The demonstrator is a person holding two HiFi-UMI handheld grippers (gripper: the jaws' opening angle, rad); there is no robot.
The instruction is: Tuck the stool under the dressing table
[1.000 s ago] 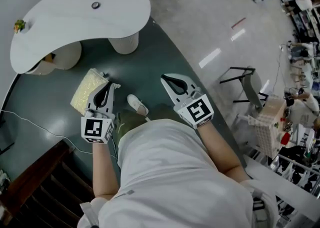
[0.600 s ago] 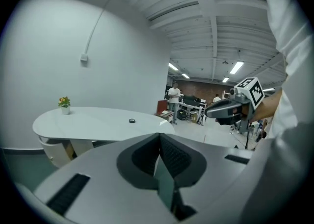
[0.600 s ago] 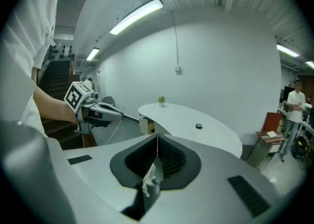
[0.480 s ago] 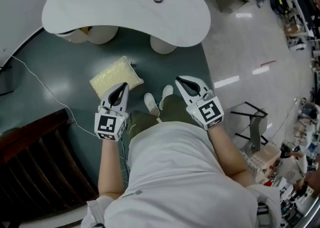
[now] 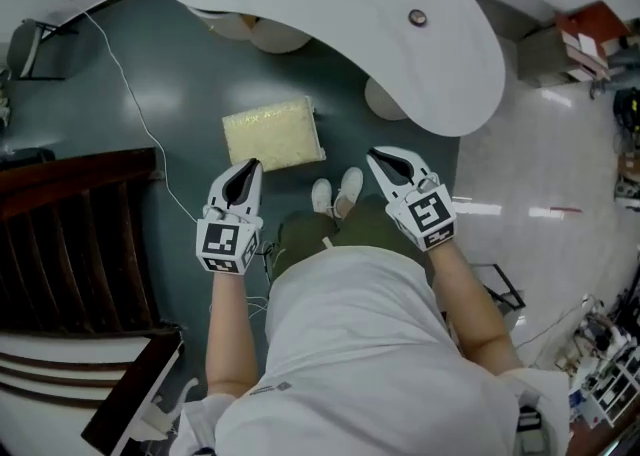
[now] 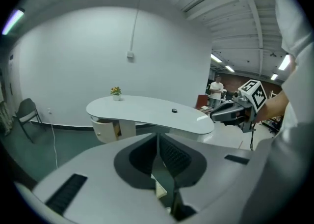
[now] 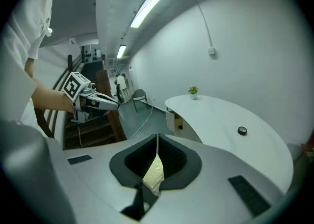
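Over the last second the head view has swung round. The dressing table (image 5: 330, 4), which sat in the upper left of the frame, now spans the top centre and right. The stool (image 5: 272, 134), earlier off to the left beside the left gripper (image 5: 250, 170), now lies just above that gripper and left of the right gripper (image 5: 380, 158). The person seems to have turned to face the table squarely, which lines the stool up for a push. The task itself looks unstarted.

The stool stands on the dark green floor (image 5: 150, 54), out in the open just below the table's curved near edge, with none of it under the top. Both grippers hang near it without touching it. Each has its jaws pressed together with nothing between them; through the right gripper's jaws only a sliver of the yellow cushion shows beyond.

Two pale table legs show under the top, one at the upper left (image 5: 255, 32) and one to the right (image 5: 385, 102). The gap between them lies up and right of the stool, so that is probably the way in. A wooden staircase (image 5: 70, 234) closes off the left side, and a thin cable (image 5: 130, 94) trails across the floor left of the stool. The person's shoes (image 5: 336, 194) stand just below the stool's right corner. The floor is open between stool and table.
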